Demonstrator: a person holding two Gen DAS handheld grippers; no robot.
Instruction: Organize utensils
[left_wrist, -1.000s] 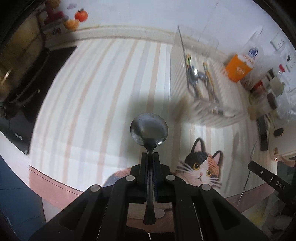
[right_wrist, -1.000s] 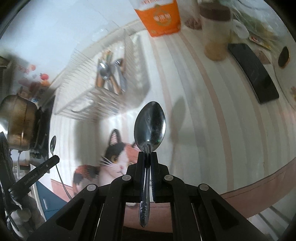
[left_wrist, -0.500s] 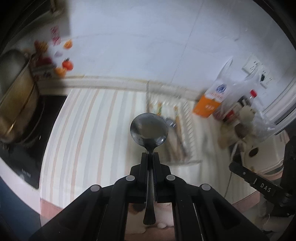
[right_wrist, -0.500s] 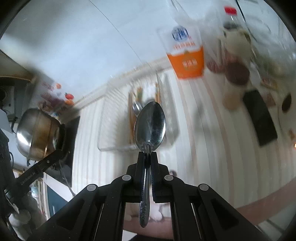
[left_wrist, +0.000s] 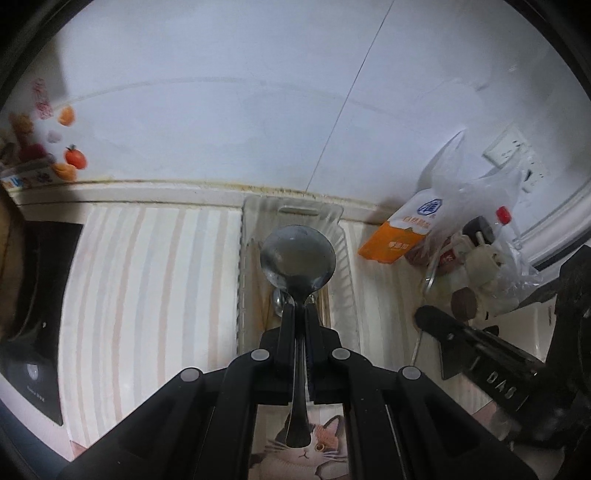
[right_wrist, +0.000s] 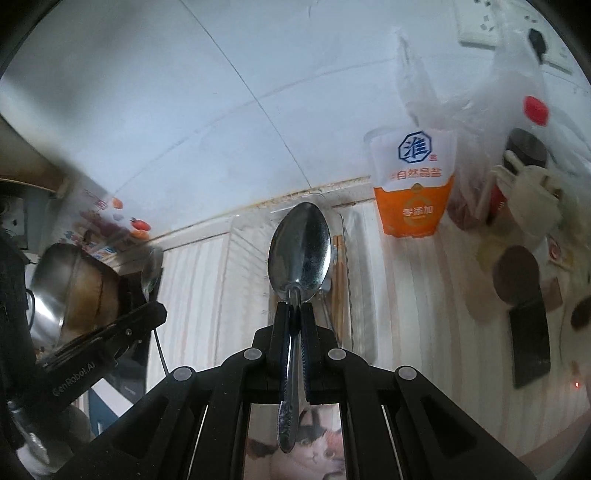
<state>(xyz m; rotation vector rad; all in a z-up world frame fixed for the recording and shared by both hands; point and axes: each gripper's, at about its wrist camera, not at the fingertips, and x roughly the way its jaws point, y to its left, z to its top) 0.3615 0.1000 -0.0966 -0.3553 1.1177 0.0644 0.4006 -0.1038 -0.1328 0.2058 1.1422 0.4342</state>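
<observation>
My left gripper (left_wrist: 298, 314) is shut on a round-bowled metal spoon (left_wrist: 297, 255), bowl pointing forward. My right gripper (right_wrist: 293, 308) is shut on an oval metal spoon (right_wrist: 300, 248). Both spoons are held above the near end of a clear plastic utensil tray (left_wrist: 246, 266) on the striped counter. The tray (right_wrist: 240, 266) holds another spoon (left_wrist: 279, 301) and wooden chopsticks (right_wrist: 339, 280), partly hidden behind the held spoons. The right gripper shows at the right of the left wrist view (left_wrist: 428, 321); the left gripper shows at the left of the right wrist view (right_wrist: 155, 314).
An orange-and-white salt carton (left_wrist: 400, 236) and a plastic bag of bottles and jars (left_wrist: 480, 240) stand right of the tray. A black phone (right_wrist: 528, 339) lies on the counter at right. A steel pot (right_wrist: 70, 291) sits on the black stove (left_wrist: 37, 295) at left.
Both grippers have tilted up and moved toward the tray, which now lies straight ahead under both spoons. Each keeps its spoon. The cat picture has dropped beneath the grippers.
</observation>
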